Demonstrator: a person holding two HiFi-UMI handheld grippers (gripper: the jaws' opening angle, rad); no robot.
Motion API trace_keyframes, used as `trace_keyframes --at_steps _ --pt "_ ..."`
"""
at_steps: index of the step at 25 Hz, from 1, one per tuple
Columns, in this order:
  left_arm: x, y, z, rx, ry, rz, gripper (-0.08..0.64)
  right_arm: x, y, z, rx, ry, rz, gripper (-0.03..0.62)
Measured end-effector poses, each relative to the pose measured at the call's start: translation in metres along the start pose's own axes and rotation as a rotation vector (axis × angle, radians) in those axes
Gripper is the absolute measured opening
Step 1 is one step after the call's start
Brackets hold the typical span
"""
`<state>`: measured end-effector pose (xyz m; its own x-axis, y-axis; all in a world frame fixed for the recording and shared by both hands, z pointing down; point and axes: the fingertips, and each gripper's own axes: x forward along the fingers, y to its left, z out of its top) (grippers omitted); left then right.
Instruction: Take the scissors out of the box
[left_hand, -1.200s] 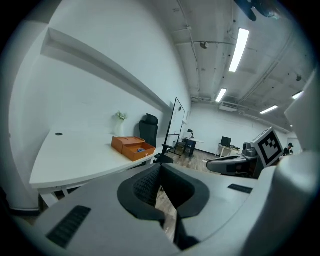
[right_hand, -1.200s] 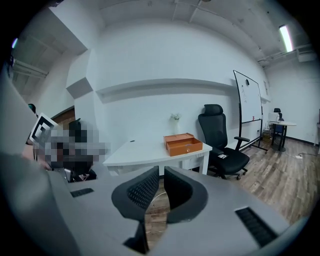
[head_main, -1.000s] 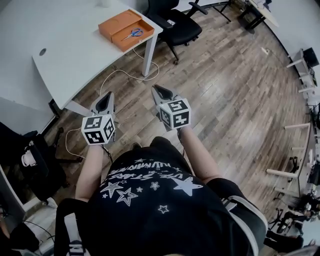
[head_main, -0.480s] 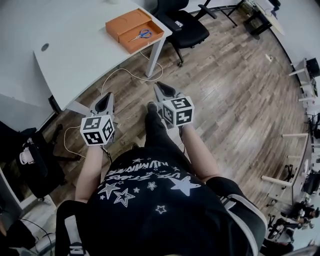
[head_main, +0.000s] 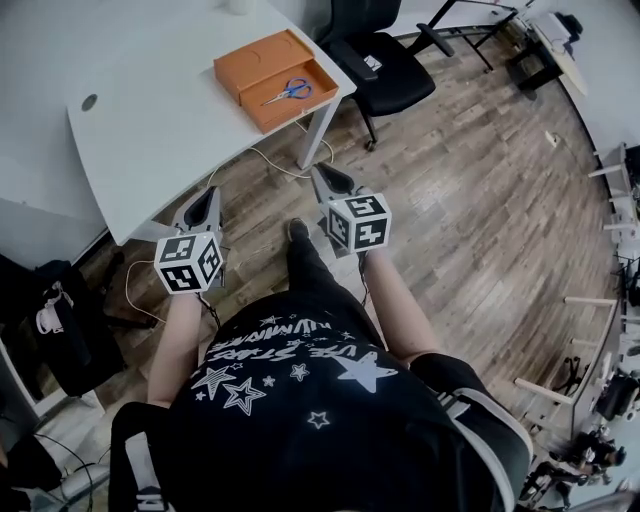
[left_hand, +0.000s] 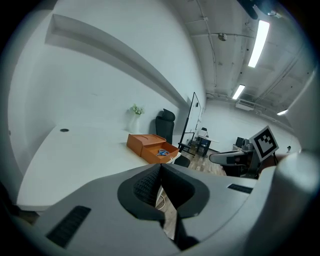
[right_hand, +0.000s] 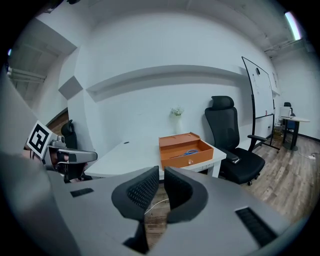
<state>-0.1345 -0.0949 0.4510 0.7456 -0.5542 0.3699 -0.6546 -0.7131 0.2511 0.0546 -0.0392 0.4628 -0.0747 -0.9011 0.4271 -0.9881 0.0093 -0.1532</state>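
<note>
An orange box (head_main: 275, 65) with its drawer pulled out lies near the right corner of the white table (head_main: 150, 110). Blue-handled scissors (head_main: 288, 92) rest in the drawer. The left gripper view shows the box (left_hand: 150, 146) and scissors (left_hand: 163, 152) ahead, as does the right gripper view, with the box (right_hand: 184, 148) and scissors (right_hand: 189, 152). My left gripper (head_main: 210, 193) and right gripper (head_main: 322, 172) hang over the wooden floor, short of the table's front edge and well apart from the box. Both are shut and hold nothing.
A black office chair (head_main: 385, 65) stands just right of the table. A white cable (head_main: 262, 155) trails on the floor under the table's corner. A small vase (right_hand: 177, 120) stands behind the box. A dark chair with bags (head_main: 60, 320) sits at the left.
Both grippers have moved forward toward the table, and the table and box have drawn nearer in the head view. The jaws have stayed shut.
</note>
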Motion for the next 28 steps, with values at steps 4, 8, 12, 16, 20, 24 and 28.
trace_keyframes --at_steps 4,8,12,16,20,24,28 --pt "0.051 -0.001 0.019 -0.012 -0.004 0.026 0.018 0.033 -0.046 0.022 -0.016 0.006 0.024 0.06" --pt "0.099 -0.008 0.042 -0.013 -0.005 0.052 0.018 0.067 -0.089 0.049 -0.046 0.024 0.083 0.06" --pt "0.139 -0.007 0.064 -0.01 -0.006 0.1 0.018 0.105 -0.126 0.076 -0.104 0.04 0.135 0.06" --pt "0.173 -0.003 0.08 -0.022 -0.005 0.15 0.018 0.139 -0.154 0.096 -0.16 0.087 0.191 0.059" --pt "0.197 0.005 0.088 -0.037 -0.006 0.213 0.018 0.173 -0.172 0.102 -0.357 0.193 0.221 0.055" --pt "0.216 0.014 0.093 -0.053 -0.009 0.261 0.018 0.207 -0.183 0.1 -0.549 0.289 0.277 0.055" --pt "0.226 0.024 0.096 -0.068 -0.008 0.304 0.018 0.236 -0.182 0.099 -0.743 0.355 0.356 0.055"
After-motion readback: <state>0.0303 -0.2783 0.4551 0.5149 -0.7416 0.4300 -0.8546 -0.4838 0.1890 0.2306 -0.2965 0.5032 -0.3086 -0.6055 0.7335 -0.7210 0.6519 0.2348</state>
